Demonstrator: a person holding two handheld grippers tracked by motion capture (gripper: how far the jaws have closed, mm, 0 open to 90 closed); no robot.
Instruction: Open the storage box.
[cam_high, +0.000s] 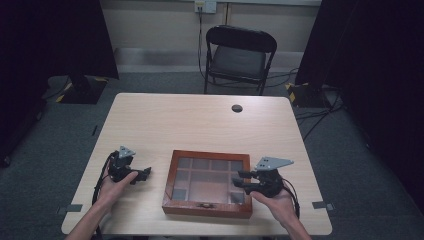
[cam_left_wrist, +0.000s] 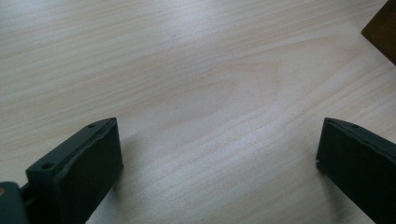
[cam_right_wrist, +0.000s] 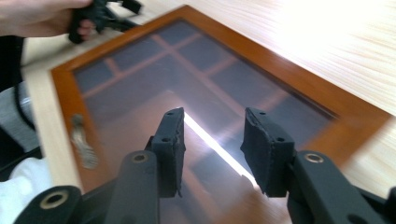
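Observation:
A flat wooden box (cam_high: 208, 205) with a glass lid lies near the table's front edge; its lid is down and dividers show through the glass (cam_right_wrist: 187, 79). A small metal clasp (cam_right_wrist: 81, 140) sits on its front rail. My right gripper (cam_high: 239, 179) hovers over the box's right side, jaws apart, nothing between them (cam_right_wrist: 212, 140). My left gripper (cam_high: 146, 173) rests left of the box, jaws wide apart over bare tabletop (cam_left_wrist: 219, 149). A corner of the box (cam_left_wrist: 380, 30) shows at the top right of the left gripper view.
The light wooden table (cam_high: 200, 120) has a round dark cable hole (cam_high: 237, 108) toward its back. A black folding chair (cam_high: 239, 57) stands behind the table. Cables run on the grey floor at the right (cam_high: 320, 115).

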